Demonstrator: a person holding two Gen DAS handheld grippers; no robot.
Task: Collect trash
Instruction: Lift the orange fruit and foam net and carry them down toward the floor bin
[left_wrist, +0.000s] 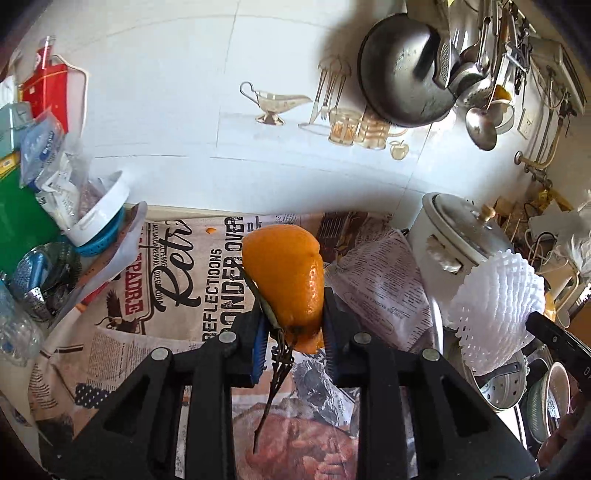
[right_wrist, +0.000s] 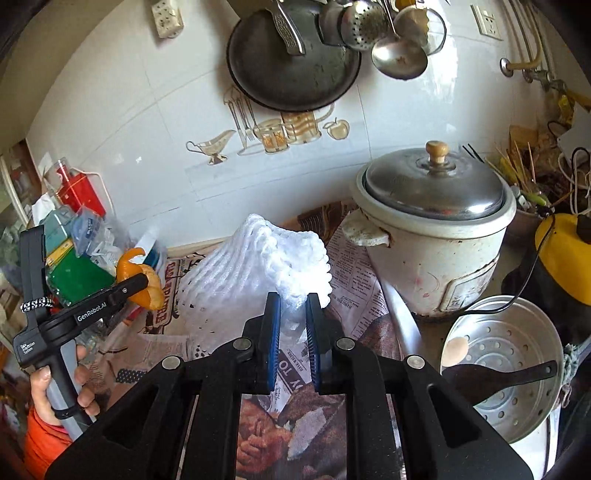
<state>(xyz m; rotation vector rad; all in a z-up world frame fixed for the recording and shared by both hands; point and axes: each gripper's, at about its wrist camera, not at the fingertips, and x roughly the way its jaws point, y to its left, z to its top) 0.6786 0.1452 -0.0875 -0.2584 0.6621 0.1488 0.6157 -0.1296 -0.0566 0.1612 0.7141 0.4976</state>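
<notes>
Between the left claw's (left_wrist: 293, 325) closed jaws, orange peel (left_wrist: 286, 273); in the right claw (right_wrist: 293, 332), foam net (right_wrist: 255, 273), clamped, likely bound for disposal.

Black plastic left gripper (left_wrist: 293, 328) and right gripper (right_wrist: 292, 332), each with blue ribbed pads (right_wrist: 272, 339), round silver screws (right_wrist: 242, 343) and triangular cut-outs. White "GenRobot.AI" lettering, grey handle. Bare-skinned hand (right_wrist: 61, 387), orange sleeve (right_wrist: 44, 439).

Glossy orange peel (left_wrist: 286, 273), white foam netting (right_wrist: 255, 266), printed newspaper (left_wrist: 177, 280).
</notes>
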